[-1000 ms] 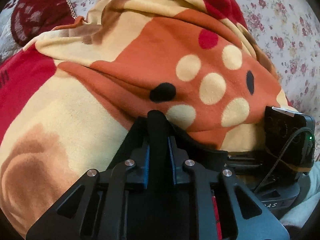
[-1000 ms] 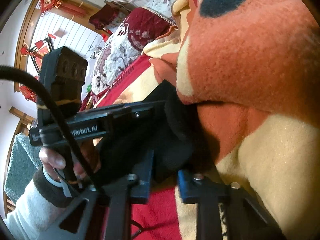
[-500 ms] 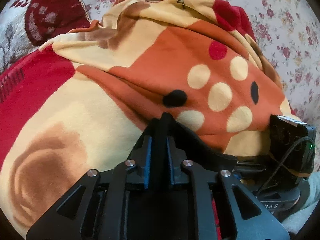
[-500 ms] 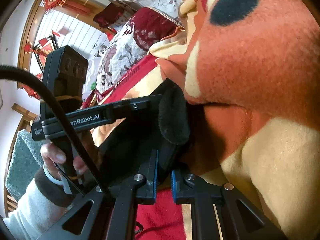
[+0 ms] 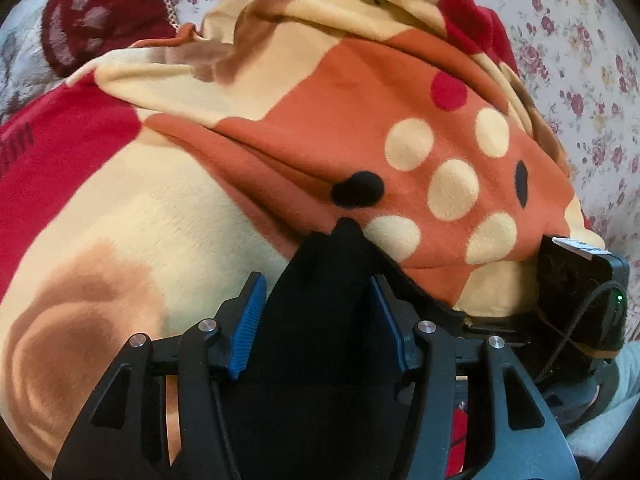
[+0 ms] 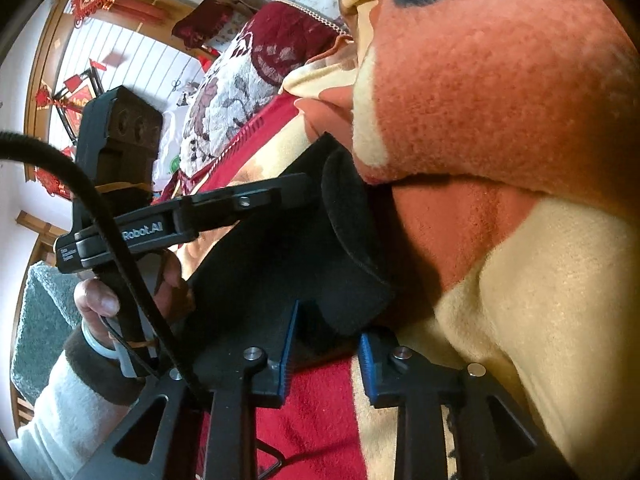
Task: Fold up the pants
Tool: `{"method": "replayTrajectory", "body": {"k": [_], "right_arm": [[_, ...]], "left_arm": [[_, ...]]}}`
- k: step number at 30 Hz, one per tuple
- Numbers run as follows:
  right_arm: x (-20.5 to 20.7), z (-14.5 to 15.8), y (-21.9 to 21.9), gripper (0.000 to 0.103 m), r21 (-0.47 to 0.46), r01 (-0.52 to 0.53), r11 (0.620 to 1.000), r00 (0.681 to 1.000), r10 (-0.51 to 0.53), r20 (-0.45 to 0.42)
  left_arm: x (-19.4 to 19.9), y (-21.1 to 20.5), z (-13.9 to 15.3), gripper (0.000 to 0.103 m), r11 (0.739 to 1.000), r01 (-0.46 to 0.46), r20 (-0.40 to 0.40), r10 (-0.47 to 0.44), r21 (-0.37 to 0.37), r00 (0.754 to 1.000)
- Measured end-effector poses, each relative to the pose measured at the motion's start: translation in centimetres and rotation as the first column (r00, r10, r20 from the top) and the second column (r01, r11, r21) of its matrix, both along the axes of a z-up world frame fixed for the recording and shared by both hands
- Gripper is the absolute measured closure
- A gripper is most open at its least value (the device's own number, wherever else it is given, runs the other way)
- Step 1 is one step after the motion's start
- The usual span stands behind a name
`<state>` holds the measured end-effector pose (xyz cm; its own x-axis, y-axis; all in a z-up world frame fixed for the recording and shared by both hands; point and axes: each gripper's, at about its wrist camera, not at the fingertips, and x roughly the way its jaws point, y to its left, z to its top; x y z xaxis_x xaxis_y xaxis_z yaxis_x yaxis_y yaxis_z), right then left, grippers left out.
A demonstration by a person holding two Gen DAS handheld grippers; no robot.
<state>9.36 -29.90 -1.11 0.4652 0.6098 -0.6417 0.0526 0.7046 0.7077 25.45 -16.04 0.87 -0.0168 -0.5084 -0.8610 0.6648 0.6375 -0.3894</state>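
Note:
The black pants [image 5: 320, 320] lie bunched on a fleece blanket, their folded edge tucked under the blanket's orange fold. My left gripper [image 5: 316, 300] is open, its blue pads [image 5: 246, 324] apart on either side of the black cloth. My right gripper [image 6: 326, 344] is open too, with the rolled edge of the pants [image 6: 344, 248] lying between and just beyond its fingertips. The left gripper's body [image 6: 180, 220] shows in the right wrist view, held by a hand [image 6: 100, 296]. The right gripper's body [image 5: 580, 292] shows at the lower right of the left wrist view.
A thick fleece blanket [image 5: 280, 128] in orange, cream and red, with dots, heaps up right behind the pants. A floral sheet [image 5: 592, 40] covers the bed beyond. A dark red cushion [image 5: 88, 20] lies at the far left. A window with red decorations [image 6: 92, 52] stands behind.
Both grippers were shut on the black pants and have opened, letting the cloth go. The left gripper has drawn back a little from the blanket fold.

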Motion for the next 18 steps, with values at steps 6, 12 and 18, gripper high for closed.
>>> {"method": "replayTrajectory", "body": {"k": [6,12,18], "right_arm": [[0.2,-0.1,0.0,0.075,0.014,-0.002,1.000,1.000,0.002,0.016],[0.6,0.5,0.3,0.092,0.032,-0.015,0.999,0.999,0.014,0.048],[0.2,4.9,1.7,0.093,-0.030,-0.085,0.996,0.977,0.089,0.194]], "left_arm": [[-0.8,-1.5,0.0,0.083,0.999,0.037,0.029,-0.038,0.019,0.999],[-2.1,-1.3,1.5,0.090,0.999,0.017,0.064,-0.014,-0.046,0.998],[-2.9,1.8,5.8,0.090,0.988,-0.020,0.098,0.035,-0.155,0.995]]}}
